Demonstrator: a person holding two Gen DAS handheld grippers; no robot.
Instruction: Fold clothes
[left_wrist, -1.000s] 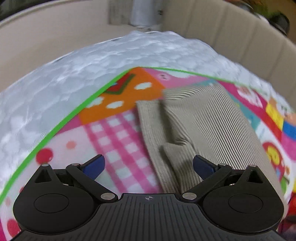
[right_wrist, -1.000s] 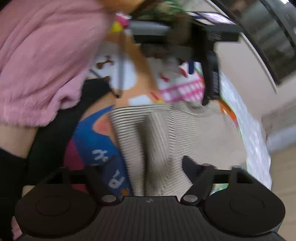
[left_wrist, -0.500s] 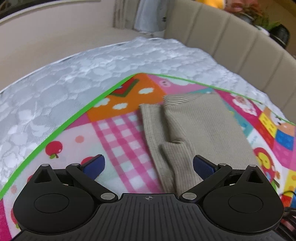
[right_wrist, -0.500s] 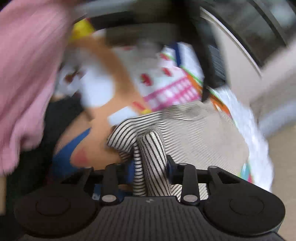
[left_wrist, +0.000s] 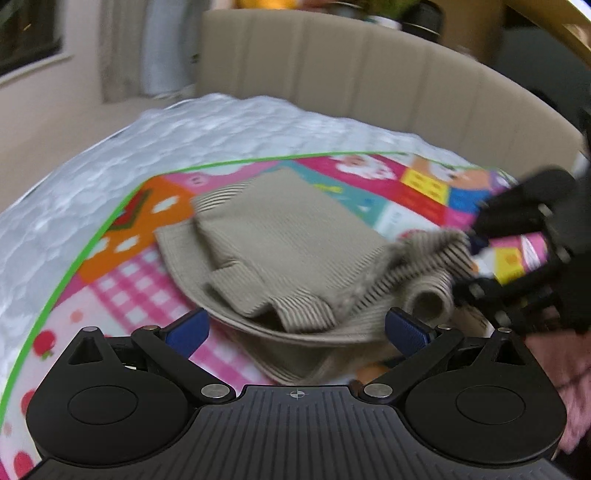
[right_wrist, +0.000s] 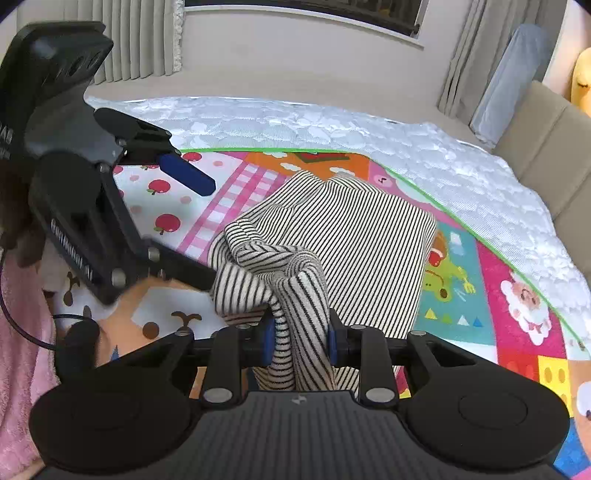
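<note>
From the left wrist: left gripper (left_wrist: 295, 328) spread wide and empty, hovering over the near hem of a striped sweater (left_wrist: 288, 236) lying partly folded on a bright play mat (left_wrist: 122, 280), right gripper (left_wrist: 476, 254) lifting one bunched corner. From the right wrist: right gripper (right_wrist: 301, 339) pinching a gathered fold of the sweater (right_wrist: 332, 236), rest draped on the mat (right_wrist: 498, 295); soft, light, limp knit, likely best taken at hem corners or a sleeve cuff.

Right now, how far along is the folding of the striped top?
Partly done: one sleeve of the striped top already lies folded across it on the play mat. In hand: the right gripper is clamped on a bunched end. Left: laying that down; the left gripper is open, empty.
</note>
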